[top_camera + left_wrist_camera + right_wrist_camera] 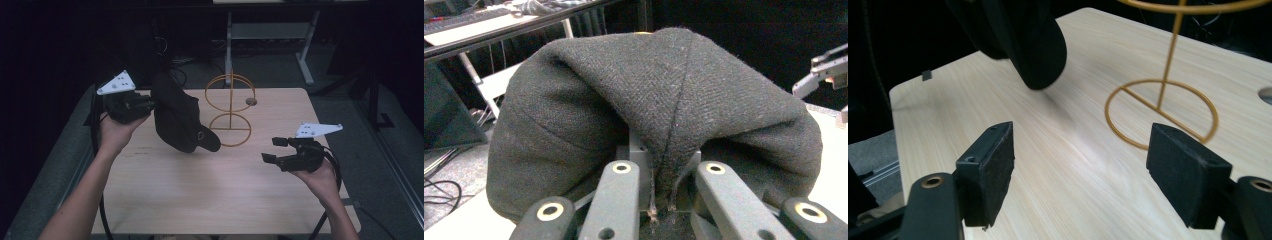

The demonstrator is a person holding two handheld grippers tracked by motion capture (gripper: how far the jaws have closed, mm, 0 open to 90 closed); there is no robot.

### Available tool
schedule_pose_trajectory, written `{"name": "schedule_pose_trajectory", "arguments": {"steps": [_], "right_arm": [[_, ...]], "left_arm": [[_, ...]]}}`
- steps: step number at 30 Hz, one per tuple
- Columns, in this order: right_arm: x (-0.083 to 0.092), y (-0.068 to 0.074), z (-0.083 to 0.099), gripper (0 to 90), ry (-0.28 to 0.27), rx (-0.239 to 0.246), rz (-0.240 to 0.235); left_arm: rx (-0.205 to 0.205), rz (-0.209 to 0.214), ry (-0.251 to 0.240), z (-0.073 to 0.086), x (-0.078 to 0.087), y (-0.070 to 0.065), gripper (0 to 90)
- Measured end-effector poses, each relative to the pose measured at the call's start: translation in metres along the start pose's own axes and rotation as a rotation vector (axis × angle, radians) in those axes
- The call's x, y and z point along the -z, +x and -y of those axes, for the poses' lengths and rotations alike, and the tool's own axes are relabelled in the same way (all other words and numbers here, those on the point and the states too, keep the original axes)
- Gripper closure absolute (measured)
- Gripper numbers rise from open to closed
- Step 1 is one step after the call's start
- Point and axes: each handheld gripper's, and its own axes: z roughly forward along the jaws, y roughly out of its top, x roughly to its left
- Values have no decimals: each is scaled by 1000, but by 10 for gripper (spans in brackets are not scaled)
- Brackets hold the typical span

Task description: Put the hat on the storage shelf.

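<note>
In the high view, the left gripper (150, 104) sits in the upper left of the frame, its jaws clenched on the edge of a black cap (176, 117) that hangs from them above the wooden table (210, 200); the cap's rounded brim points down and to the right, close over the tabletop just left of centre. Behind the cap, near the middle of the frame, stands a gold wire stand (230, 107) with a ring at its top and a ring at its foot, resting on the table. The right gripper (274, 150) is at the right of the frame, held in the person's hand, well apart from the cap, its jaws spread with nothing between them. In the left gripper view, the cap (664, 100) takes up most of the frame, its dark woven fabric bunched and pinched between the jaws at the bottom centre; at the right edge the right gripper (824, 75) shows farther off. In the right gripper view, the two padded jaws rise from the bottom left and bottom right with bare table (1063, 170) between them; the cap's brim (1040, 47) hangs at the upper left, and the wire stand's foot ring (1162, 112) lies at the right centre.
</note>
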Motion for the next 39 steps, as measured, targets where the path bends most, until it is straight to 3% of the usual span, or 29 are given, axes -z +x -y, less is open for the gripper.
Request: {"name": "schedule_pose_trajectory", "arguments": {"steps": [13, 33, 39], "right_arm": [[10, -19, 30, 260, 2, -69, 44], [20, -35, 52, 259, -14, -125, 79], [25, -41, 55, 258, -28, -141, 92]], "left_arm": [[-7, 0, 24, -31, -18, 20, 838], [-52, 40, 47, -100, -63, 26, 838], [-78, 71, 112, -115, -87, 26, 838]]}}
